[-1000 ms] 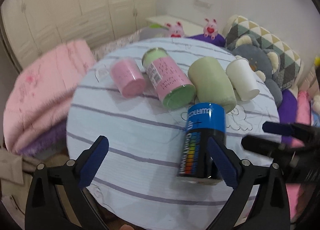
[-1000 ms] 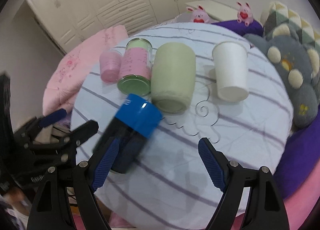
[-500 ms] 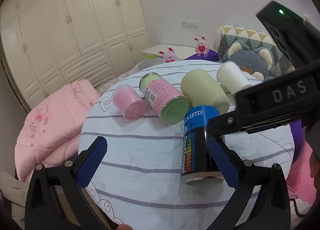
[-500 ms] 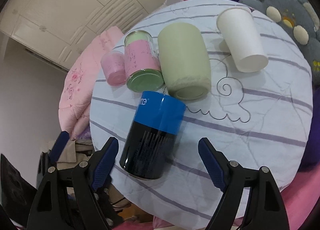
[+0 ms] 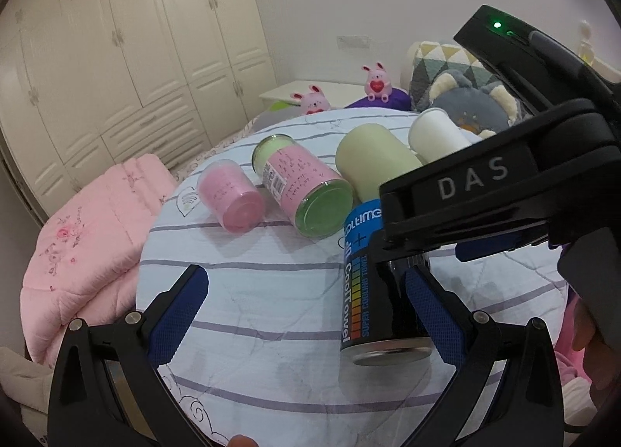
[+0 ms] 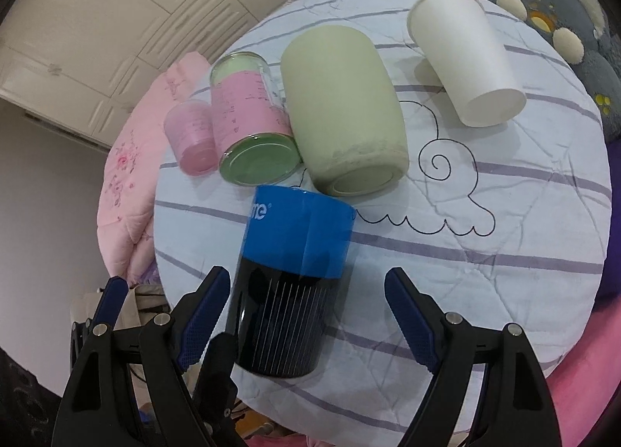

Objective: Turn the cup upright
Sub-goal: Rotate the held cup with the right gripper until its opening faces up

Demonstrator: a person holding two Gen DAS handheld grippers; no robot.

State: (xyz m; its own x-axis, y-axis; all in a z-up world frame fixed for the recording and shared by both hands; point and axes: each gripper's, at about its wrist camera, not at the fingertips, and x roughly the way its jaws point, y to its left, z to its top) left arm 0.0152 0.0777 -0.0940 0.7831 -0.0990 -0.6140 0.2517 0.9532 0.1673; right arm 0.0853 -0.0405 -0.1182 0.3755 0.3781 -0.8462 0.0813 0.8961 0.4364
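While lying on its side between the spread right tongs [image 6: 306, 315], blue can [image 6: 291, 284] not yet pinched; blue cap end pointing away, metal base nearest. Looks rigid, light and glossy, so likely slippery and prone to rolling; best taken across the dark mid-body. Left tongs [image 5: 306, 311] likewise spread, can just inside the right finger. Beyond: green cup [image 6: 341, 109], pink-labelled jar [image 6: 248, 113], pink cup [image 6: 192, 136], white paper cup [image 6: 465, 54], all tipped over on the table [image 6: 524, 214].

Right gripper [image 6: 306, 315] spread wide around blue-black can [image 6: 287, 291], lying on striped cushion [image 6: 504, 253]
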